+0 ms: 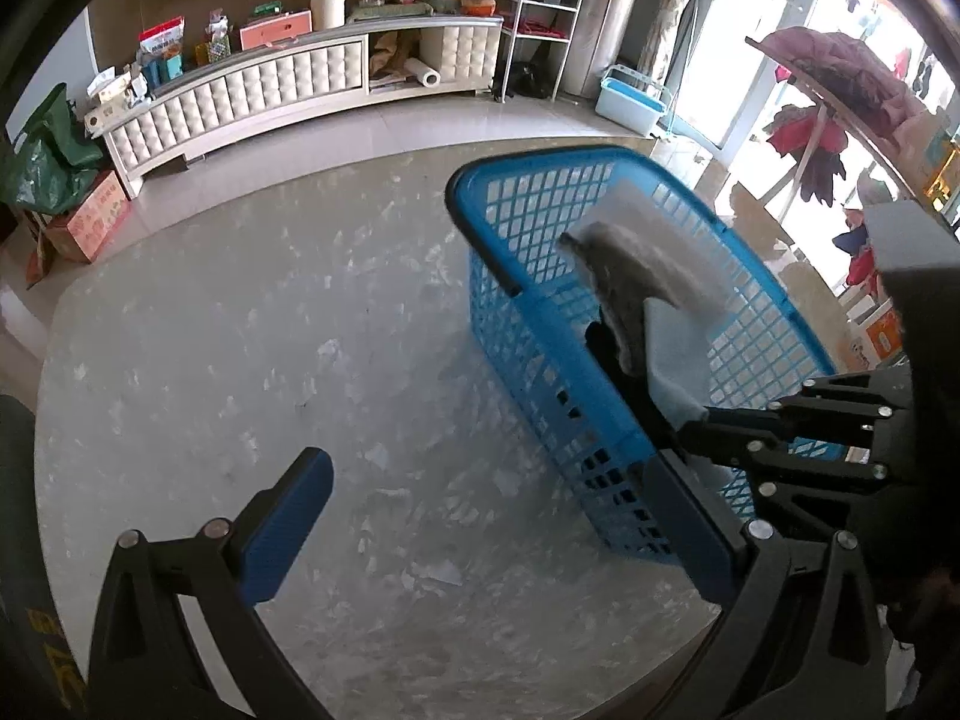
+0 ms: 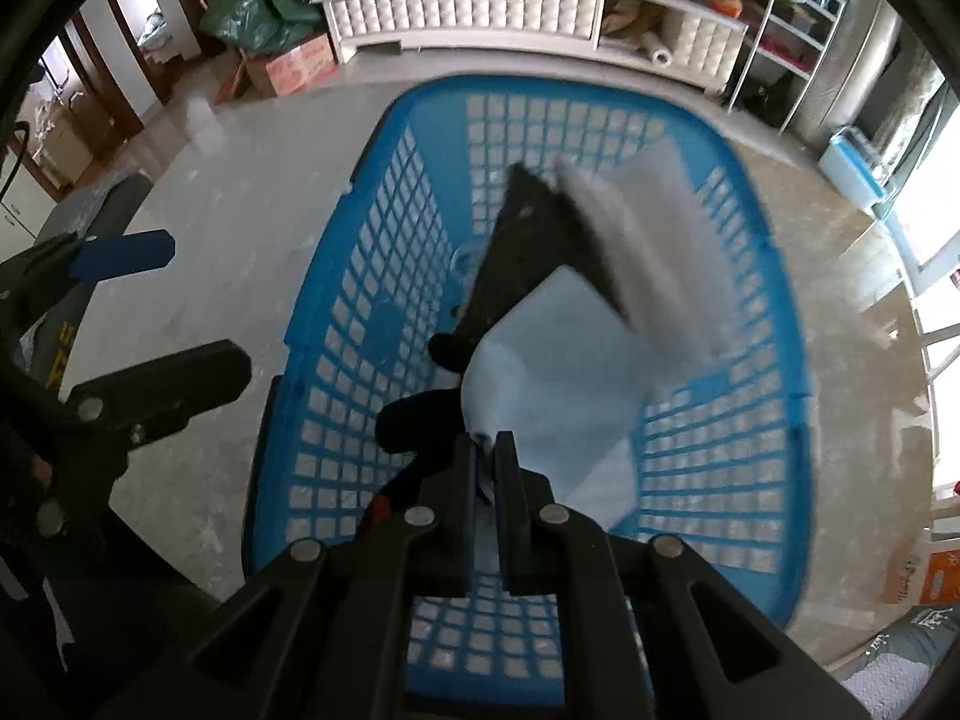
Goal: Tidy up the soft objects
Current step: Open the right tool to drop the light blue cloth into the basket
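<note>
Left wrist view, nearest: left hand-held gripper (image 1: 480, 516) hangs released, its blue pads spread wide over the marbled bench (image 1: 240, 330) with nothing between them; the right-hand pad sits just beside the basket's near wall.
Left wrist view, basket: blue lattice basket (image 1: 522, 324) stands on the bench, right of the left hand-held gripper.
Left wrist view, cloths: a bundle of soft cloths (image 1: 642, 288), grey, dark and pale blue, hangs above the basket's opening, carried in from the right.
Right wrist view, nearest: right hand-held gripper (image 2: 487, 468) is clenched on the bundle, its two pads pressed together on a pale blue fold.
Right wrist view, cloths: they fan forward from the fingertips, blurred, directly over the basket's floor and inside its rim.
Reason for the hold: judged, one corner is pinched so the bundle dangles free and can drop straight in.
Reason for the left's place: judged, it waits alongside, possibly to steady the basket.
</note>
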